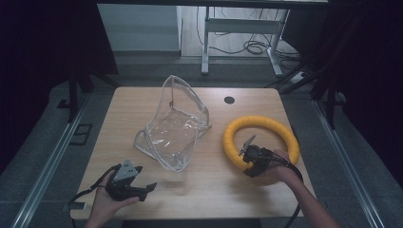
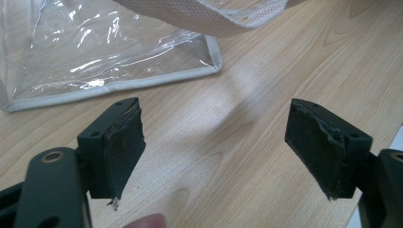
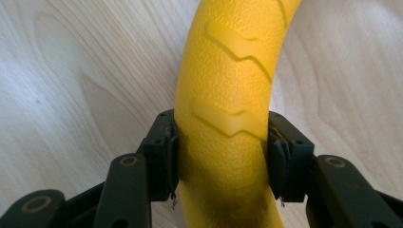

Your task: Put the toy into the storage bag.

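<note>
Right tool clamping yellow ring, lower right of frame. Left tool gaping, empty, idling near clear bag. Next, likely: lifting ring toward bag mouth.

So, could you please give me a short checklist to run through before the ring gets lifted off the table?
1. Right tool closed on the yellow ring: ok, its pads press on both sides of the tube.
2. Grip centred on the tube: ok, in the right gripper view the tube sits squarely between the pads.
3. Left tool free: ok, jaws open with nothing between them.
4. Clear bag ready to take the ring: cannot tell, it stands partly upright but its opening is hard to make out.
5. Bare table between ring and bag: ok, nothing lies on it there.
6. Left tool apart from the bag: ok, it is just short of the bag's corner.
</note>
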`<state>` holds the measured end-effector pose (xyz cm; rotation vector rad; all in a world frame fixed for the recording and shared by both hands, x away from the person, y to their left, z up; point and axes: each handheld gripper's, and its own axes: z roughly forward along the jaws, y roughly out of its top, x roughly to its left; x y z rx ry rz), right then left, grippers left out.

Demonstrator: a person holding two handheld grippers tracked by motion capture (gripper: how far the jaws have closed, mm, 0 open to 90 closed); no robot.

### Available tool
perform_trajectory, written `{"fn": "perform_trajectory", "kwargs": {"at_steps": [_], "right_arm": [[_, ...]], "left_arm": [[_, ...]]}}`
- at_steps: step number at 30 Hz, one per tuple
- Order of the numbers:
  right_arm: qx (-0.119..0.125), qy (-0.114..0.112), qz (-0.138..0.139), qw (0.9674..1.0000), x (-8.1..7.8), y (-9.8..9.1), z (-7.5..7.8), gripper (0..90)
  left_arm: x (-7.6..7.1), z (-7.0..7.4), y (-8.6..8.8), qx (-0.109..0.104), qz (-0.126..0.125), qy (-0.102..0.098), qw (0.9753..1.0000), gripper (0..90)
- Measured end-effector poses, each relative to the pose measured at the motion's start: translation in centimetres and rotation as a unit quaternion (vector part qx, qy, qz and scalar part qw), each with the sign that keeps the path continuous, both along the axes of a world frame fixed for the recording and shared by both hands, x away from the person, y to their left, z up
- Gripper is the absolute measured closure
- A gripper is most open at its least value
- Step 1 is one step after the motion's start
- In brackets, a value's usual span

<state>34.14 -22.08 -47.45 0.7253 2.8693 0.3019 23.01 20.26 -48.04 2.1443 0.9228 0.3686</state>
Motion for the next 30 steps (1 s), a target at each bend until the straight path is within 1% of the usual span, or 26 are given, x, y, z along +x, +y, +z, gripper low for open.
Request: {"fn": "perform_trajectory", "kwargs": {"at_steps": [1, 3, 5, 7, 9, 11, 12, 16, 17, 18, 19, 21, 22, 23, 24, 25, 27, 28, 30], "right_arm": [[0.008, -0.006, -0.001, 1.0000, -0.1, 0.0, 0.5, 51.4], [0.012, -0.011, 0.001, 0.9999, -0.2, 0.0, 0.9, 51.5], [0.012, -0.015, 0.001, 0.9998, -0.3, 0.1, 1.1, 51.5], [0.019, -0.017, 0.000, 0.9997, -0.5, 0.1, 1.6, 51.5], [0.022, -0.021, -0.001, 0.9995, -0.5, 0.1, 1.7, 51.6], [0.039, -0.025, -0.001, 0.9989, -0.6, 0.0, 2.6, 51.6], [0.039, -0.025, -0.001, 0.9989, -0.6, 0.0, 2.6, 51.6], [0.061, -0.035, -0.007, 0.9975, -0.6, -0.2, 3.5, 51.6], [0.072, -0.038, -0.010, 0.9967, -0.6, -0.3, 3.8, 51.7], [0.072, -0.038, -0.010, 0.9967, -0.6, -0.3, 3.8, 51.7], [0.088, -0.042, -0.013, 0.9952, -0.6, -0.4, 4.4, 51.7], [0.098, -0.044, -0.012, 0.9941, -0.5, -0.5, 4.7, 51.7], [0.098, -0.044, -0.012, 0.9941, -0.5, -0.5, 4.7, 51.7], [0.107, -0.048, -0.013, 0.9930, -0.5, -0.5, 5.1, 51.7], [0.107, -0.048, -0.013, 0.9930, -0.5, -0.5, 5.1, 51.7], [0.117, -0.052, -0.013, 0.9917, -0.5, -0.4, 5.6, 51.8], [0.124, -0.054, -0.011, 0.9907, -0.5, -0.4, 5.9, 51.7], [0.124, -0.054, -0.011, 0.9907, -0.5, -0.4, 5.9, 51.7], [0.142, -0.061, -0.014, 0.9879, -0.6, -0.4, 6.4, 51.8]], "left_arm": [[0.0, 0.0, 0.0, -0.001, 0.000, 0.000, 1.0000, 20.5], [0.0, 0.0, 0.0, -0.001, 0.001, -0.001, 1.0000, 20.5], [0.0, 0.0, 0.0, -0.001, 0.001, -0.001, 1.0000, 20.5], [0.0, 0.0, 0.0, -0.001, 0.000, 0.000, 1.0000, 20.5], [0.0, 0.0, 0.0, 0.000, -0.001, 0.000, 1.0000, 20.5], [0.1, 0.0, -0.1, 0.001, -0.001, 0.001, 1.0000, 20.5], [0.1, 0.0, -0.1, 0.001, -0.001, 0.001, 1.0000, 20.5], [0.1, 0.0, -0.1, 0.000, -0.001, 0.001, 1.0000, 20.5], [0.1, 0.0, -0.1, 0.000, -0.001, 0.001, 1.0000, 20.6], [0.1, 0.0, -0.1, 0.000, -0.001, 0.001, 1.0000, 20.5], [0.1, 0.0, -0.1, 0.000, -0.001, 0.001, 1.0000, 20.5], [0.1, 0.0, -0.2, 0.000, -0.002, 0.001, 1.0000, 20.5], [0.1, 0.0, -0.2, 0.000, -0.002, 0.001, 1.0000, 20.5], [0.1, 0.0, -0.2, 0.000, -0.002, 0.001, 1.0000, 20.5], [0.1, 0.0, -0.2, 0.000, -0.002, 0.001, 1.0000, 20.5], [0.1, 0.0, -0.2, 0.000, -0.002, 0.001, 1.0000, 20.5], [0.0, 0.0, -0.1, 0.000, -0.001, 0.000, 1.0000, 20.5], [0.0, 0.0, -0.1, 0.000, -0.001, 0.000, 1.0000, 20.5], [0.0, 0.0, -0.1, 0.000, -0.001, 0.000, 1.0000, 20.5]]}}
